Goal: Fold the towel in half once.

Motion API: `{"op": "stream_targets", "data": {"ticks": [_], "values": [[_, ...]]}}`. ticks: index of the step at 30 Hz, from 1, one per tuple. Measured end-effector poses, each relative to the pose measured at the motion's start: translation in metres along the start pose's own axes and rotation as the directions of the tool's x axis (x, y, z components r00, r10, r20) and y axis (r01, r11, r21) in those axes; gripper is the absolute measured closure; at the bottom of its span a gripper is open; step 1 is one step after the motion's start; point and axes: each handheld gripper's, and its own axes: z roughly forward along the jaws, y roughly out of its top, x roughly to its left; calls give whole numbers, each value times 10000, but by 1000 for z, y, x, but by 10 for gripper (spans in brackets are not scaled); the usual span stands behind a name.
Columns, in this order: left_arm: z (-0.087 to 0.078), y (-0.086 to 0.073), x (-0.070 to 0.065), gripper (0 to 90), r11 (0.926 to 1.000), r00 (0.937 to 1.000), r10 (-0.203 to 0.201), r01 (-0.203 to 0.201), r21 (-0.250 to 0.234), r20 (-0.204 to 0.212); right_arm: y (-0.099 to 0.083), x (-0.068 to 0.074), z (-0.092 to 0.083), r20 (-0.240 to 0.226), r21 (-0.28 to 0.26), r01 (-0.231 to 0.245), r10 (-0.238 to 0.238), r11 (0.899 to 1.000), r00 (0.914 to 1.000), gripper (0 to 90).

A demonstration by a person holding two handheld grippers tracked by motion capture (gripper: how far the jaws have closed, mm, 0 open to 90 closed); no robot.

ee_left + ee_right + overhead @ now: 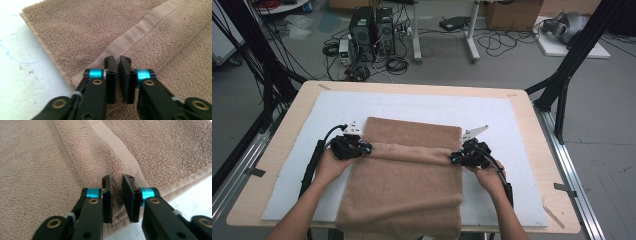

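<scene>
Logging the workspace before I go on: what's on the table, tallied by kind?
Brown towel: 1
White foam mat: 1
Handheld grippers: 2, left gripper and right gripper, each shut on a towel side edge at the fold
Total: 4

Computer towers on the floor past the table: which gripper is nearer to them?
Left. The left gripper sits at the brown towel's left edge, nearly in line with the computer towers; the right gripper is at its right edge, farther aside.
</scene>
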Motion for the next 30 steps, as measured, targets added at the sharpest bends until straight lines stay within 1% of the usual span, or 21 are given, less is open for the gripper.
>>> {"op": "stream_targets", "data": {"ticks": [2, 4, 6, 8, 10, 11, 14, 15, 16, 18, 19, 21, 23, 25, 26, 27, 28, 29, 30], "values": [[-6, 1, -1, 861, 9997, 10000, -11, 9, -255, -73, 1, 2, -3, 10, -78, 130, -130, 9999, 9999, 823], [-13, 2, -1, 862, 9985, 9999, -61, 53, -547, -145, 1, 4, -6, 63, -174, 148, -147, 9997, 9999, 825], [-22, 4, -1, 862, 9952, 9998, -126, 110, -972, -155, 3, 6, -11, 56, -402, 206, -204, 9990, 9998, 825], [-30, 4, -4, 862, 9923, 9998, -100, 77, -1240, -179, 5, 10, -18, 99, -642, 398, -392, 9971, 9992, 824], [-36, 3, -7, 861, 9898, 9998, 7, -39, -1426, -220, 6, 13, -23, 87, -764, 515, -510, 9957, 9987, 825], [-41, 3, -10, 861, 9885, 9997, 71, -105, -1505, -230, 7, 16, -26, 161, -824, 567, -556, 9950, 9983, 824], [-49, 0, -16, 860, 9838, 9990, 226, -291, -1771, -386, 6, 25, -33, 193, -1039, 812, -796, 9913, 9966, 820], [-51, -3, -17, 859, 9829, 9991, 230, -288, -1820, -342, 6, 27, -35, 231, -1057, 826, -806, 9910, 9965, 816], [-52, -6, -19, 859, 9833, 9991, 255, -313, -1794, -346, 4, 31, -37, 137, -1105, 882, -872, 9900, 9961, 816], [-53, -13, -20, 860, 9852, 9992, 260, -309, -1689, -311, 1, 36, -38, 162, -1029, 1076, -1065, 9889, 9942, 814], [-53, -17, -21, 887, 9847, 9991, 292, -341, -1711, -310, -2, 39, -38, 161, -965, 1042, -1032, 9899, 9945, 811], [-53, -25, -22, 886, 9849, 9995, 187, -225, -1718, -238, -7, 41, -37, 97, -860, 1100, -1095, 9902, 9939, 806], [-52, -32, -22, 885, 9855, 9999, 38, -61, -1694, -135, -12, 42, -35, 229, -717, 1099, -1085, 9913, 9938, 796], [-51, -39, -23, 885, 9871, 10000, 19, -23, -1601, -30, -17, 41, -33, 77, -748, 917, -914, 9930, 9958, 788], [-51, -43, -25, 884, 9871, 10000, 16, -8, -1599, 51, -19, 41, -34, 21, -833, 864, -865, 9928, 9962, 750], [-51, -45, -26, 879, 9877, 9999, 54, -35, -1561, 120, -20, 41, -34, -209, -935, 735, -757, 9929, 9969, 734], [-51, -48, -28, 874, 9882, 9998, 155, -137, -1528, 101, -21, 42, -36, -364, -1013, 728, -769, 9922, 9964, 726], [-53, -51, -31, 864, 9862, 9997, 184, -154, -1651, 168, -23, 44, -37, -464, -1142, 829, -887, 9900, 9950, 724], [-54, -53, -33, 850, 9856, 9995, 152, -106, -1686, 262, -24, 48, -40, -420, -1176, 907, -962, 9889, 9945, 711]]}}
